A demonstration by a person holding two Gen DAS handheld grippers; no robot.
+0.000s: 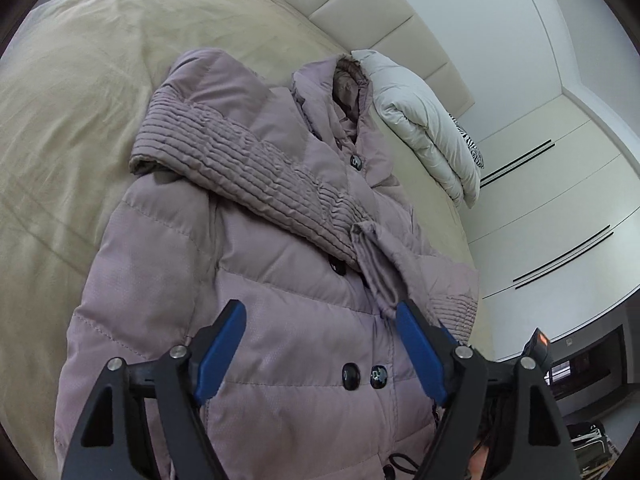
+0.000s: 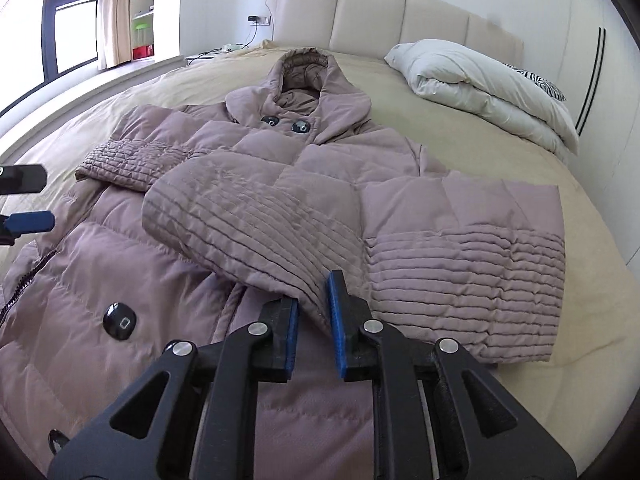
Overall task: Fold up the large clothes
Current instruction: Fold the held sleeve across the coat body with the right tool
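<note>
A mauve hooded puffer coat [image 1: 280, 264] lies face up on the bed, hood toward the headboard; it also shows in the right wrist view [image 2: 256, 152]. One ribbed-cuff sleeve [image 1: 248, 168] lies folded across its chest. My left gripper [image 1: 320, 320] is open and empty, hovering over the coat's lower front near two black buttons [image 1: 364, 376]. My right gripper [image 2: 313, 292] is shut on the cuff edge of the other sleeve [image 2: 256, 220], lifted over the coat's front. The left gripper's fingers [image 2: 28, 222] show at the left edge of the right wrist view.
The bed has a tan sheet [image 1: 72, 92] and a cream padded headboard [image 2: 400, 12]. A folded white duvet [image 2: 488, 80] with a zebra-print pillow [image 2: 548, 88] lies at the bed's head. White wardrobe doors [image 1: 560, 200] stand beside the bed. A window [image 2: 60, 20] is at the far left.
</note>
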